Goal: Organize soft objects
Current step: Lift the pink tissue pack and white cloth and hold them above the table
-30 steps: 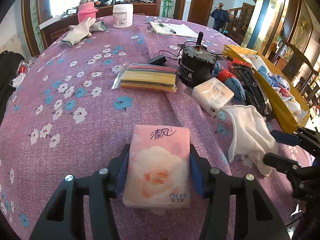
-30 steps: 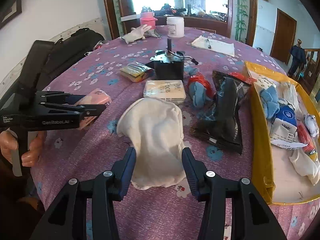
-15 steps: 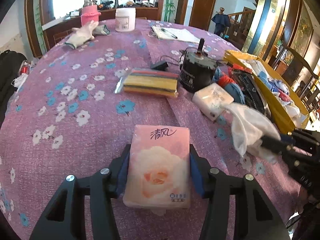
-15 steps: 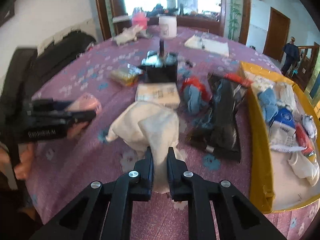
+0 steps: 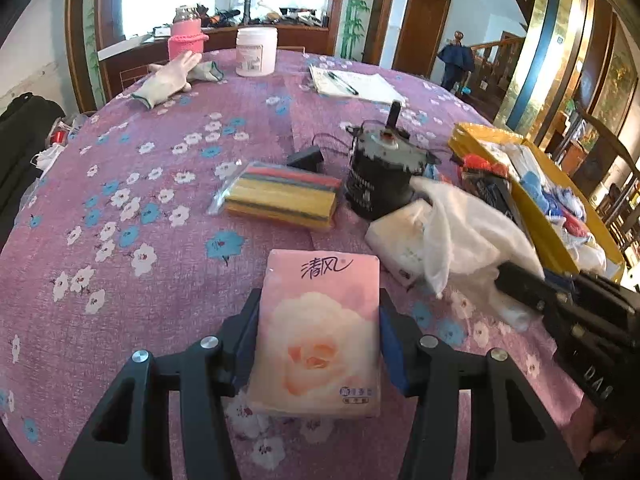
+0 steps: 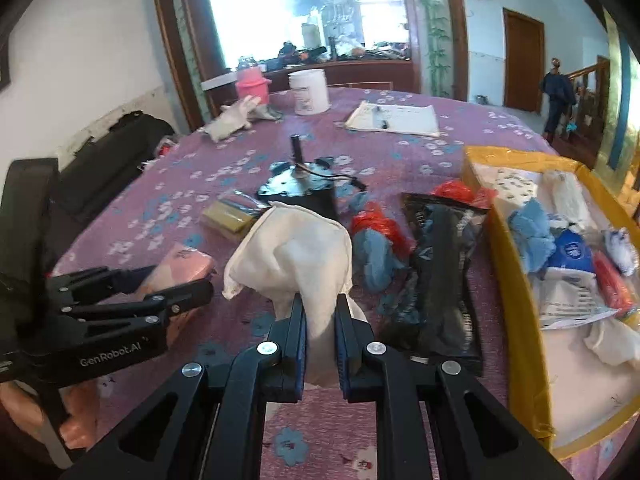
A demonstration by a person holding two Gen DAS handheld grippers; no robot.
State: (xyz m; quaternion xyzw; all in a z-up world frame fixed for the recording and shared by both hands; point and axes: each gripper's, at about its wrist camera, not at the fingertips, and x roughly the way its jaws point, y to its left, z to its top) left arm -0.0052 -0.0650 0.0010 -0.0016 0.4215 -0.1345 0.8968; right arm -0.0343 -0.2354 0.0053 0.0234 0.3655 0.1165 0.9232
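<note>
Right tool (image 6: 320, 344) has clamped the cloth (image 6: 296, 248), lifting it; left tool (image 5: 318, 344) grips tissue pack (image 5: 320, 336). Lift clear before swinging to yellow box (image 6: 516, 304) at bench's right edge.

A round table under a purple cloth printed with white and blue flowers (image 5: 132, 184) carries everything. Ahead of the left gripper (image 5: 319, 344) lies a clear bag of yellow and dark sponges (image 5: 282, 196), and beyond it a black cylindrical motor with a shaft (image 5: 380, 176). Far ahead lie white knit gloves (image 5: 168, 78), a white plastic jar (image 5: 256, 56) and a notepad with a pen (image 5: 352, 84). To the right of the right gripper (image 6: 320, 344) sits an open yellow cardboard box (image 6: 516, 304); just ahead, beside it, lies a black foil pouch (image 6: 440, 276).
</note>
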